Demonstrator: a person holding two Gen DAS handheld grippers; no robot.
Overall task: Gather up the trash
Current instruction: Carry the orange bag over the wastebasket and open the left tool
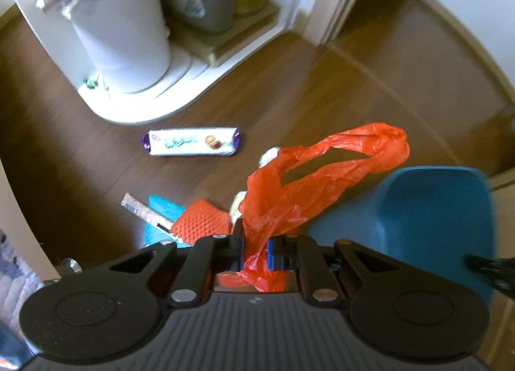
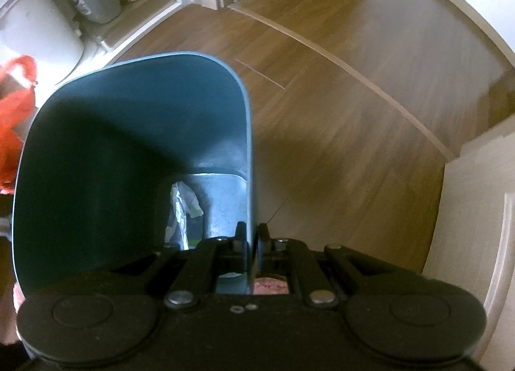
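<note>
Left wrist: left gripper (image 1: pixel 254 235) pinches orange plastic bag (image 1: pixel 309 184), lifted above floor litter; blue bin (image 1: pixel 428 226) just right. Carry it over the rim before letting go.
Right wrist: right gripper (image 2: pixel 251 235) clamps the bin's right wall; hold steady.

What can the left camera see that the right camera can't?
Only the left view shows the floor trash: a biscuit pack, an orange mesh piece, a card strip and something teal. It also shows the left gripper shut on the orange bag.

Only the right view shows inside the bin, with crumpled paper, and the right gripper clamping its wall.

Both show the bag, the bin and the wooden floor.
</note>
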